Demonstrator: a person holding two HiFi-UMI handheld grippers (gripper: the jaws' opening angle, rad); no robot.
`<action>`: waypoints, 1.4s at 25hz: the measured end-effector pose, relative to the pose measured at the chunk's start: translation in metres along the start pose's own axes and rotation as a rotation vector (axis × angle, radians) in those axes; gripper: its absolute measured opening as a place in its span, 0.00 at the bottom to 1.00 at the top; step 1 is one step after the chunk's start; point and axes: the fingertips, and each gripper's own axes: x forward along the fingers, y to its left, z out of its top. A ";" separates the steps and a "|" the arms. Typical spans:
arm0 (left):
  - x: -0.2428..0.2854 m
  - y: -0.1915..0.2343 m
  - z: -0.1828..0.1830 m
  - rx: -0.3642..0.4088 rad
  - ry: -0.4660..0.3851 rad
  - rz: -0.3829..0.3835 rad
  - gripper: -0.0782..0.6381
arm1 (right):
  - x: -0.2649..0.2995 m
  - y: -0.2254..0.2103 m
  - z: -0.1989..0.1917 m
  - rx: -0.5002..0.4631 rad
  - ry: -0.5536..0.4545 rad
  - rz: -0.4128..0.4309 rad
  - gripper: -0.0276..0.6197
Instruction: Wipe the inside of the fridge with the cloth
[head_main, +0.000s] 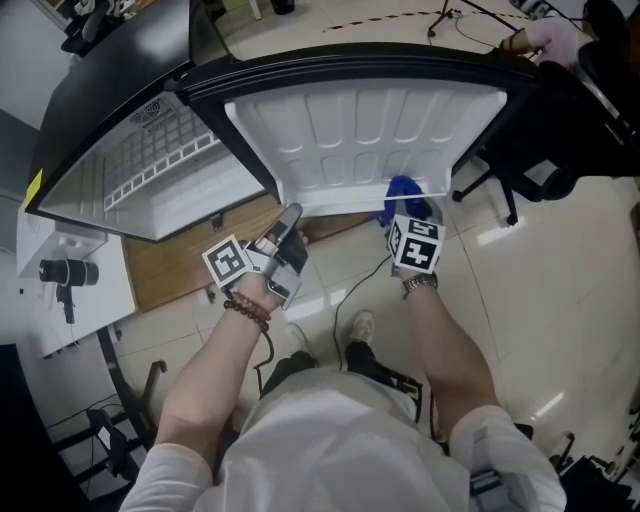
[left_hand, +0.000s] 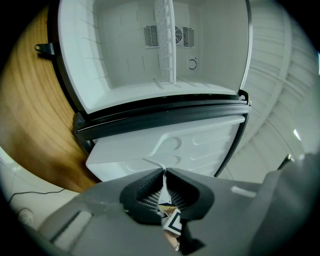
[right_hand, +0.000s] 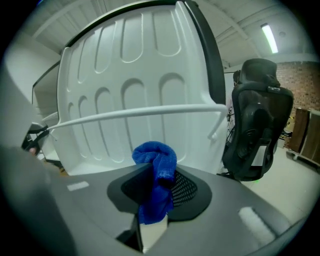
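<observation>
Right gripper (head_main: 412, 212), tilted downward, is pinching the cloth (head_main: 402, 189); left gripper (head_main: 288, 215) is pointing level, jaws pressed together.

The black fridge (head_main: 100, 90) stands open at ten o'clock, a wire shelf (head_main: 165, 150) inside it. Its door (head_main: 370, 130) swings out at twelve o'clock, white ribbed liner showing. The right tongs (head_main: 405, 208) grip a blue cloth (head_main: 402, 188) at the liner's lower rail. The left tongs (head_main: 289, 216) point at the door's lower left corner. An office chair (head_main: 545, 130) stands at two o'clock and a small camera (head_main: 62, 272) at nine.
</observation>
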 end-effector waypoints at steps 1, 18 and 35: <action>0.000 0.000 0.000 0.000 -0.001 0.000 0.14 | -0.001 -0.004 0.000 0.008 0.000 -0.022 0.19; 0.003 -0.001 0.002 -0.008 0.014 -0.002 0.14 | -0.021 -0.043 -0.006 0.203 -0.014 -0.240 0.19; -0.008 0.022 -0.014 -0.016 0.053 0.021 0.14 | -0.084 -0.071 -0.014 0.150 -0.018 -0.257 0.19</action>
